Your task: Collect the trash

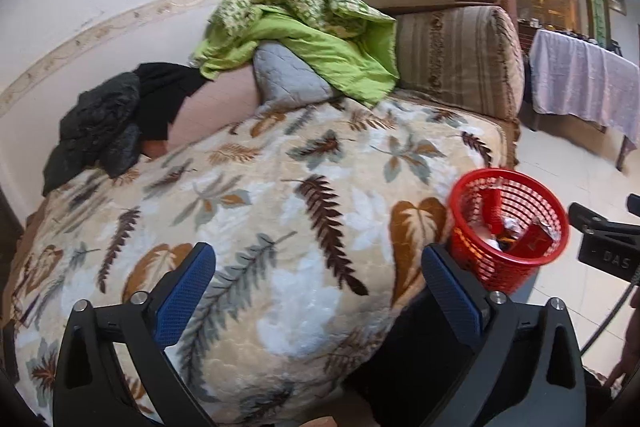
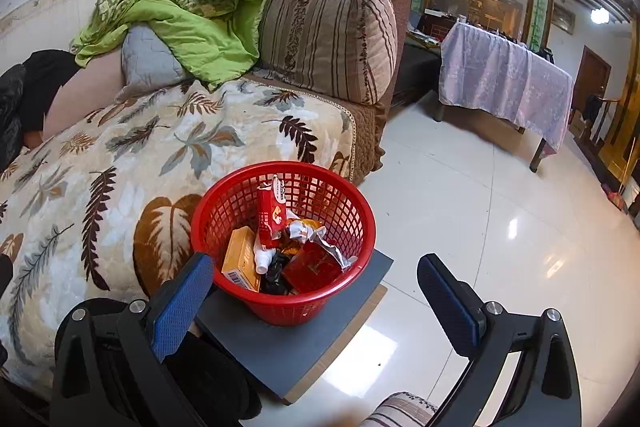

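And there was the red basket (image 2: pixel 283 243), standing on a grey board (image 2: pixel 288 343) that lay on the pale tiled floor (image 2: pixel 500 227), just beside the front edge of the sofa (image 2: pixel 328 39) with its leaf-print blanket (image 2: pixel 120 163). The trash was in it: an orange box (image 2: pixel 240 264) leaned against the near-left wall, a tall red-and-white packet (image 2: pixel 272 214) stood upright behind it, a small white bottle (image 2: pixel 264 259) lay between the two, a dark red box (image 2: pixel 312 267) sat to the right, crumpled silver foil wrappers (image 2: pixel 320 239) were heaped at the back right, and something black (image 2: pixel 276 277), too dark to make out, rested at the bottom. The right hand-held gripper (image 2: pixel 316 277) hung over the basket's near rim with its blue pads spread wide and nothing pinched between them; its left pad (image 2: pixel 180 303) overlapped the basket's edge in the picture, though contact could not be judged. The left hand-held gripper (image 1: pixel 316 273) hovered above the blanket, jaws just as wide and empty, and in its view the same basket (image 1: pixel 508 227) stood off to the right, past the sofa's edge. Up on the sofa a green quilt (image 2: pixel 192 11) was draped over a grey cushion (image 2: pixel 148 61), with dark clothing (image 1: pixel 104 123) piled at the far left. Well apart, across the floor, a counter under a lilac cloth (image 2: pixel 504 79) stood by the far wall.
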Motion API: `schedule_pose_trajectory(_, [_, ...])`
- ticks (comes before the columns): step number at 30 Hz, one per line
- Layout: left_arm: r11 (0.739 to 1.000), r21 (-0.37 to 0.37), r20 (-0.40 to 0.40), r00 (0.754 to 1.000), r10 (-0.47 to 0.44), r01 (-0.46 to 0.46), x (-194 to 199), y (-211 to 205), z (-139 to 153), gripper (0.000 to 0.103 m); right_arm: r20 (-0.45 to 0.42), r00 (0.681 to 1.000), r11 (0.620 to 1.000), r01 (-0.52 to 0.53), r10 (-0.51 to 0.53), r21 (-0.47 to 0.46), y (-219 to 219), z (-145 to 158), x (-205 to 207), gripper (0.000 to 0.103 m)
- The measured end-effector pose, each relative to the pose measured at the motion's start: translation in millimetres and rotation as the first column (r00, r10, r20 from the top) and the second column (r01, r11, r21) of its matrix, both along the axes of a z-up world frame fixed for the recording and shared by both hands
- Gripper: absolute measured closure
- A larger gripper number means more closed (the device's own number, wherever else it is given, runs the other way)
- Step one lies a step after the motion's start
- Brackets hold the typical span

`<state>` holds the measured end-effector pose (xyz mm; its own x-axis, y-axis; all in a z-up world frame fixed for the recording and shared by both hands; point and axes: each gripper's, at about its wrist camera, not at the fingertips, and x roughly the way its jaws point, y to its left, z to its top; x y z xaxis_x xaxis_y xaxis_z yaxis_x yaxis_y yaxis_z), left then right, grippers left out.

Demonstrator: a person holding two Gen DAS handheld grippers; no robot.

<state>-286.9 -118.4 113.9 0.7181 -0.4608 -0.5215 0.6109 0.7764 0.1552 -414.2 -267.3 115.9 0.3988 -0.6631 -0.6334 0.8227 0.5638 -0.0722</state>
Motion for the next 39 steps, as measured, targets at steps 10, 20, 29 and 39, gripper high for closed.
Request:
schedule_pose_trajectory(10, [0.999, 0.042, 0.037, 0.999, 0.024, -0.025, 0.7, -4.2, -4.0, 0.0, 0.002, 1.0, 1.0, 0.0, 0.0, 0.012, -0.8, -1.9, 0.8, 0.0])
schedule_pose_trajectory(20, [0.999, 0.041, 0.023, 0.999, 0.025, -0.026, 2.4, -5.7, -7.9, 0.0, 0.006, 1.0, 1.0, -0.012, 0.012, 0.012, 0.5, -2.4, 1.4, 0.0])
schedule_pose_trajectory(29, [0.999, 0.041, 0.023, 1.0, 0.019, -0.02, 0.3, -6.1, -9.0, 0.0, 0.004, 1.0, 1.0, -0.015, 0.015, 0.012, 2.1, -2.5, 2.2, 0.0])
schedule_pose_trajectory(39, [0.999, 0.041, 0.021, 1.0, 0.021, -0.021, 1.2, -5.1, -8.9, 0.0, 0.0, 1.0, 1.0, -0.022, 0.022, 0.018, 3.3, -3.2, 4.9, 0.0])
